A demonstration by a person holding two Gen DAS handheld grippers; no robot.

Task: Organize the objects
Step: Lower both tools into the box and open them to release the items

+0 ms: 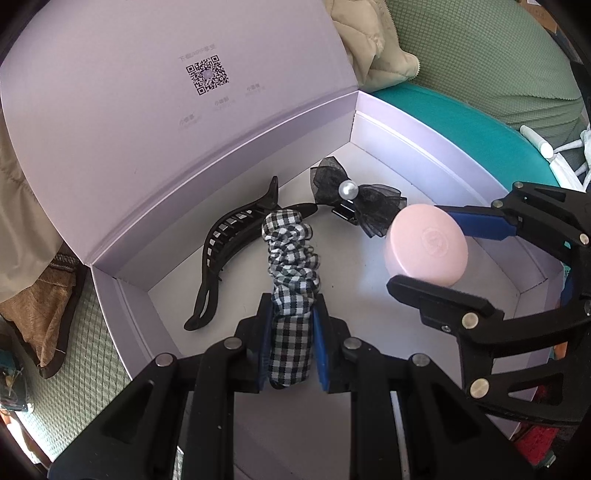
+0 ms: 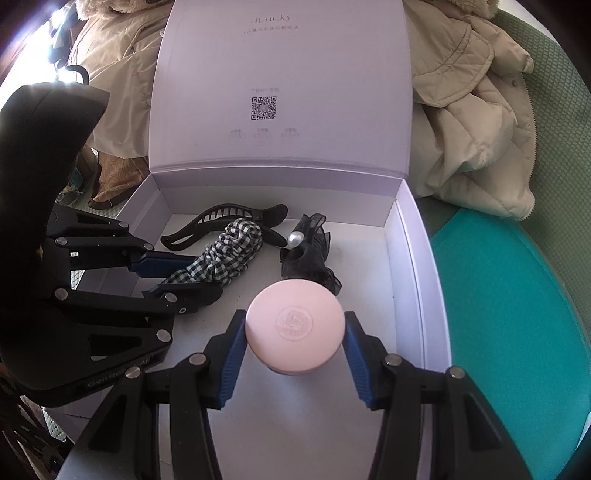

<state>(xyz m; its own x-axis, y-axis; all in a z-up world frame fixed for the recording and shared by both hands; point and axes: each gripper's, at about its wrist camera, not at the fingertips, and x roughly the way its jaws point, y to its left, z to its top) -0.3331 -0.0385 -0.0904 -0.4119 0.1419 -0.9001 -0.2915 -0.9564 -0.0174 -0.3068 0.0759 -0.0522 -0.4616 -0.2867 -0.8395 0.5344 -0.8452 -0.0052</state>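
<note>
Inside an open lilac box (image 2: 413, 236), the left gripper (image 1: 291, 317) clamped a checked scrunchie (image 1: 291, 266) while the right gripper (image 2: 295, 332) gripped a pink round case (image 2: 295, 325).

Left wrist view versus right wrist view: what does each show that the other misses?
Only the left wrist view: white cables at the right edge, beyond the teal cushion.

Only the right wrist view: the brand lettering atop the open lid, and most of the beige quilted jacket.

Both: the lilac cardboard box, black plastic claw clip, black organza bow with pearl, left tool gripping the checked fabric scrunchie, and right tool gripping the round pink compact.
</note>
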